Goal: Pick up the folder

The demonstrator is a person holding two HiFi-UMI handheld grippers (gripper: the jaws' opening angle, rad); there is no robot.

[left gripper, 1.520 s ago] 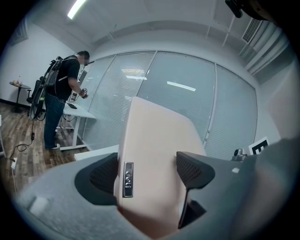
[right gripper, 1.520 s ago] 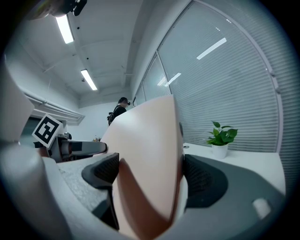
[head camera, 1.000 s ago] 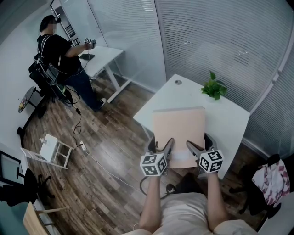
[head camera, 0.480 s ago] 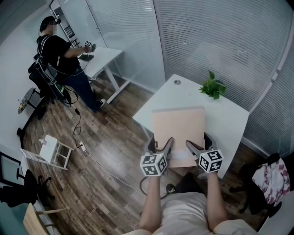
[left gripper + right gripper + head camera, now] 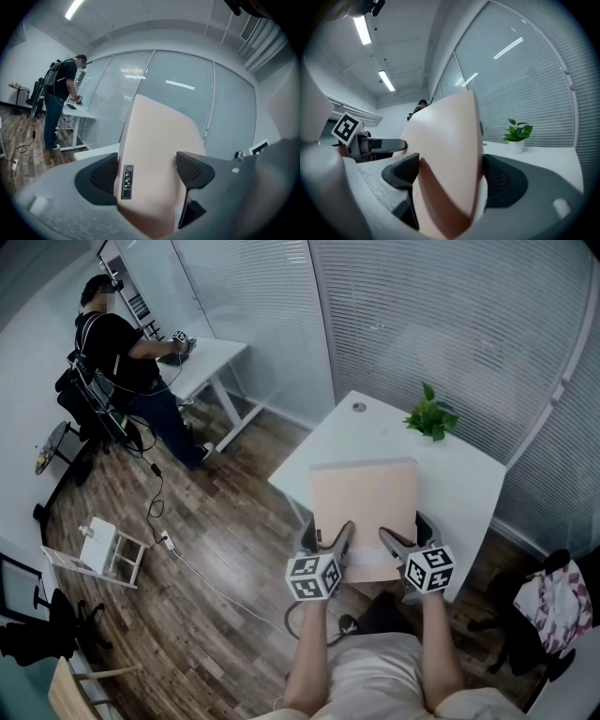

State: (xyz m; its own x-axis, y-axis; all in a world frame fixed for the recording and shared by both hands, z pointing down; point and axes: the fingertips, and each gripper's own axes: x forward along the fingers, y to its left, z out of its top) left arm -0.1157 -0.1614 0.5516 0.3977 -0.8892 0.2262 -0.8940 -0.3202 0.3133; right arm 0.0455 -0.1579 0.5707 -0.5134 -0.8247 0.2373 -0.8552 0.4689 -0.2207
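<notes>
A peach-coloured folder (image 5: 364, 507) is held over the white table (image 5: 469, 493), its near edge taken by both grippers. My left gripper (image 5: 337, 538) is shut on the folder's near left part. My right gripper (image 5: 392, 542) is shut on its near right part. In the left gripper view the folder (image 5: 157, 140) fills the gap between the dark pads of the left gripper (image 5: 147, 173), and a small metal label holder shows on its spine. The right gripper view shows the folder (image 5: 450, 140) standing on edge between the pads of the right gripper (image 5: 450, 174).
A small potted plant (image 5: 431, 418) stands at the table's far side. A person (image 5: 117, 343) works at another white desk (image 5: 211, 357) far left. A white rack (image 5: 98, 545) and cables lie on the wood floor. A chair with clothes (image 5: 548, 601) stands at the right.
</notes>
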